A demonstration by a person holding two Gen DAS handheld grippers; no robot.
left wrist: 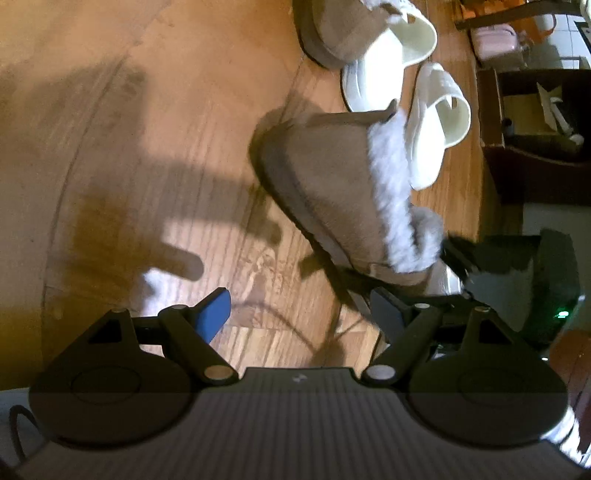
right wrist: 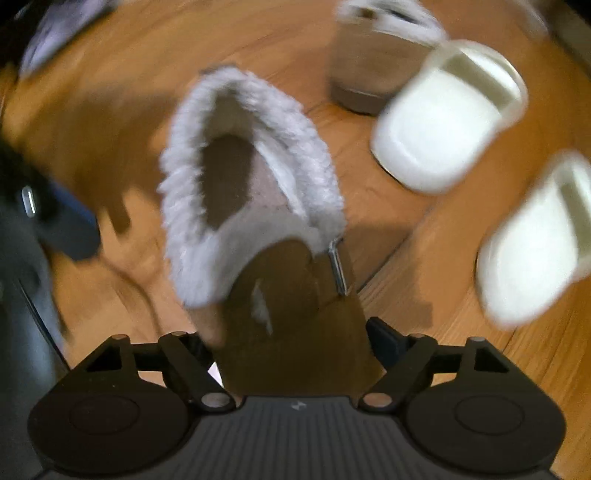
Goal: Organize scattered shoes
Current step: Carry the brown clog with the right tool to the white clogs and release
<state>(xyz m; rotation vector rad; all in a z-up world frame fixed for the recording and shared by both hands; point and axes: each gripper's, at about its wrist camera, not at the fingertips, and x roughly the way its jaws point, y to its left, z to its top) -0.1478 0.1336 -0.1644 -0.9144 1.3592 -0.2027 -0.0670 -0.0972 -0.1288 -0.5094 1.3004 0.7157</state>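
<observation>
A tan fur-lined slipper (right wrist: 258, 206) hangs in the right gripper (right wrist: 295, 343), toe end wedged between the two fingers and the fleecy heel opening pointing away from the camera over the wooden floor (right wrist: 110, 74). Both finger pads sit against the suede sides, so the gripper is clamped on the shoe, with the jaws standing wide to fit its width. The gripper points steeply down at the floor. The right wrist view is smeared with motion blur, so fine detail is hard to read. Beyond the held slipper stands its mate, a second tan slipper (right wrist: 369, 62), and just right of that lie two cream slide sandals (right wrist: 443, 118), one beside the other and both upright on their soles. At the left edge of that view the left gripper shows as a dark shape with a blue pad. In the left wrist view, the left gripper (left wrist: 306, 310) is spread wide with nothing between its fingers (left wrist: 214, 314), angled down over bare boards and its own shadow. The held slipper (left wrist: 332, 192) sits ahead and to the right of it, with the right gripper's black body at its fur collar. Farther back lie the sandals (left wrist: 436, 122) and the other slipper (left wrist: 340, 29), and a dark open box (left wrist: 532, 147) stands at the right edge.
</observation>
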